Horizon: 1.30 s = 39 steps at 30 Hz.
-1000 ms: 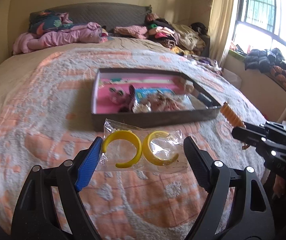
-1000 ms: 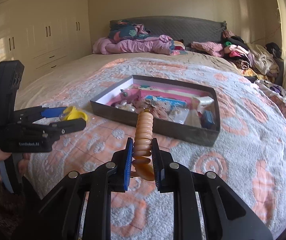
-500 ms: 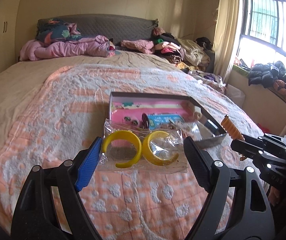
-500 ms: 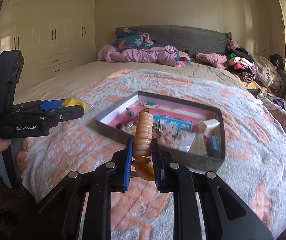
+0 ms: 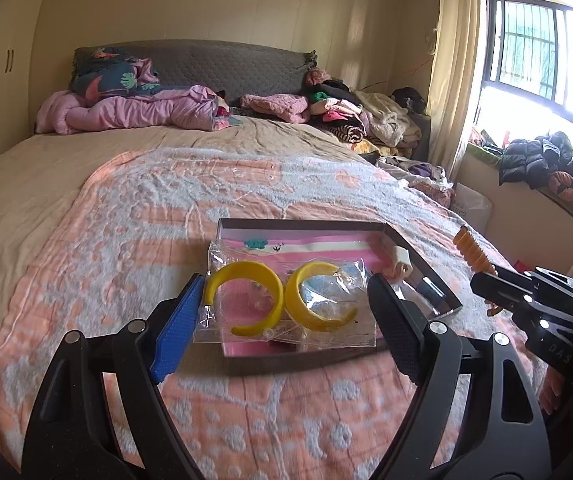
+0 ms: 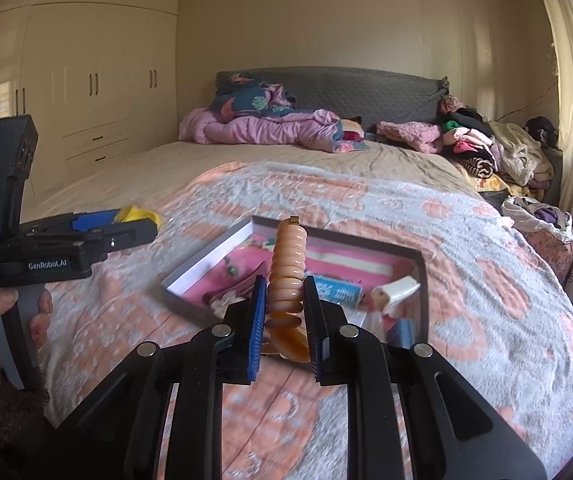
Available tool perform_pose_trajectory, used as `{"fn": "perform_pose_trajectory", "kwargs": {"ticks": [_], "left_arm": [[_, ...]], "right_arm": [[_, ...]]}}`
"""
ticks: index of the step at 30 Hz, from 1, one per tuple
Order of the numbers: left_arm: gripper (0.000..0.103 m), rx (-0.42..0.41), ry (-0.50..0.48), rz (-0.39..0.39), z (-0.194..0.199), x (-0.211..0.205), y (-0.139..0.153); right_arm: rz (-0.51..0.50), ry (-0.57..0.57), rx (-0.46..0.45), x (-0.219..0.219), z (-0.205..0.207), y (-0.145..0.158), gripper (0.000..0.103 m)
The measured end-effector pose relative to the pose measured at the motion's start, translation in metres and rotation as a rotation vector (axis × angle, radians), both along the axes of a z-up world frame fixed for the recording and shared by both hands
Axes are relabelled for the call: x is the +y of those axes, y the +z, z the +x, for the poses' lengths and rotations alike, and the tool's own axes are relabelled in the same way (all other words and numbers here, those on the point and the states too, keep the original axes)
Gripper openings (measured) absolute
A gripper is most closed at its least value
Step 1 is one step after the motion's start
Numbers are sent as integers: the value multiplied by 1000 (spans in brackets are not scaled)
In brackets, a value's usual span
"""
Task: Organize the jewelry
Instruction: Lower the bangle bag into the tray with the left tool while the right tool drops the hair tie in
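The bracelet (image 6: 286, 268), an orange coil, stands with its long axis up and away between the right gripper (image 6: 284, 312) pads, which are clenched on its lower end. The earring bag (image 5: 286, 300) lies flat and crosswise, pinched between the left gripper (image 5: 284, 308) fingers. Compared with a second ago, both items now sit higher, above the box (image 5: 422, 264) on the bed (image 5: 106, 240). Both grippers point level toward the headboard, left beside right.

A shallow grey cardboard box (image 6: 423, 280) sits on the bed's peach-and-white patterned blanket (image 6: 486, 280); behind it, a crumpled pink quilt (image 6: 270, 130) lies left of a heap of mixed clothes (image 6: 482, 148).
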State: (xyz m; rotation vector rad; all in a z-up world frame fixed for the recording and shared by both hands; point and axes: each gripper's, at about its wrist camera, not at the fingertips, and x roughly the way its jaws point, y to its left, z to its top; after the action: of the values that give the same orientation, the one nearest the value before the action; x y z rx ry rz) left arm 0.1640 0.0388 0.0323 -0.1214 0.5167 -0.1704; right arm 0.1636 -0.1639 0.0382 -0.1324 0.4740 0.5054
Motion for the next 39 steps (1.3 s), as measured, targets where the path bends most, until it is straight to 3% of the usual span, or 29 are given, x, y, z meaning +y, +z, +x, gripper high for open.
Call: {"fn": "perform_pose_trajectory", "kwargs": {"ticks": [12,19,28,36,39], "left_arm": [[73,68,-17,18,50,-10,-30],[73,117,-22,28,71,-14,-50],[73,150,-5,40,81,-8,-67],[74,158,19,42,82,-5,-69],[81,154,25,41,79,-5,-68]], "right_arm": [[-22,-76,58,-9,49,-24,18],[-30,-88,144,-10,76,-51,18],[-49,-79,214,1,93,-80,18],[-68,-42,230,12,92,-84,19],[-68,-41,232,12,89,-83,22]]}}
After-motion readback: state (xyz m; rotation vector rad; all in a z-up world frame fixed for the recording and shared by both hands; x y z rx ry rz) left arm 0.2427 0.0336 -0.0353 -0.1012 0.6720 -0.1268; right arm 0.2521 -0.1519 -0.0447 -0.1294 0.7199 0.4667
